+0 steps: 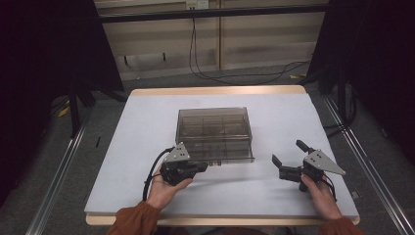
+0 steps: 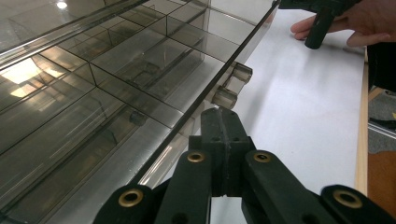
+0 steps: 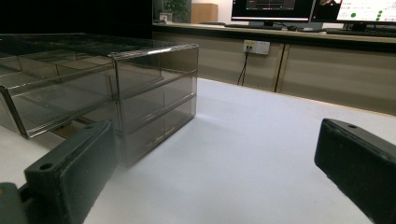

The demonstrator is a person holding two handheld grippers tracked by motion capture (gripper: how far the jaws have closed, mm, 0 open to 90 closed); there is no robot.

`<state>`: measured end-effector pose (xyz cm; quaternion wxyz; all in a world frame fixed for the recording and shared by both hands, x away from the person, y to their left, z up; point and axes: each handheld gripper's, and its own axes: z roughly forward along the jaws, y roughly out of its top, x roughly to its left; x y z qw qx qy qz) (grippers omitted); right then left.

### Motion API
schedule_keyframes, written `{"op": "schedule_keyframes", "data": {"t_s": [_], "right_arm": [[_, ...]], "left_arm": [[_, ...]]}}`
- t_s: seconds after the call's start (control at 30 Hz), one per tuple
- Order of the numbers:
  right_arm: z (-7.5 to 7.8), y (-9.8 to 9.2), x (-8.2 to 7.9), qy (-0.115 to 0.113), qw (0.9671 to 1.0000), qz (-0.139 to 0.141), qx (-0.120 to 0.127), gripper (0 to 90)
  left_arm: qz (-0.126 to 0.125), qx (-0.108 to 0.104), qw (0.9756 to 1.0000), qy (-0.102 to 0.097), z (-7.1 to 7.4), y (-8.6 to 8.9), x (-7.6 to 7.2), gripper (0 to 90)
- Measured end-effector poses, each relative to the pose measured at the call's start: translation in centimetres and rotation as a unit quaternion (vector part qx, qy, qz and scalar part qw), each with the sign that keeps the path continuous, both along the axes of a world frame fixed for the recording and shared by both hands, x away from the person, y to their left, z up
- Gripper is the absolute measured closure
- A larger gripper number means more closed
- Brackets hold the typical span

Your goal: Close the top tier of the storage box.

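Note:
A smoky clear plastic drawer box stands mid-table, with one drawer pulled out toward the near edge. My left gripper lies at that drawer's front, jaws pressed together with nothing between them. In the left gripper view its tip sits just below the drawer's clear handle. To the right of the box my right gripper rests on the table with its jaws spread wide. In the right gripper view the box is ahead on the left, and bare table lies between the right gripper's jaws.
The white table top has a wooden rim. Metal rails run along the floor on both sides, and cables lie on the floor behind. The right hand shows far off in the left gripper view.

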<state>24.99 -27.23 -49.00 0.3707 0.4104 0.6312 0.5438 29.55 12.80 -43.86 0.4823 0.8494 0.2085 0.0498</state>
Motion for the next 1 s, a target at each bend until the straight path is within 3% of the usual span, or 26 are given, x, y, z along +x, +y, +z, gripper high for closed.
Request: {"op": "schedule_keyframes", "data": {"t_s": [1.0], "right_arm": [[0.01, 0.0, -0.01, 0.002, 1.0, 0.0, 0.002, 0.0]], "left_arm": [[0.017, -0.007, 0.9998, 0.004, -0.1, 0.16, 1.04, 90.0]]}}
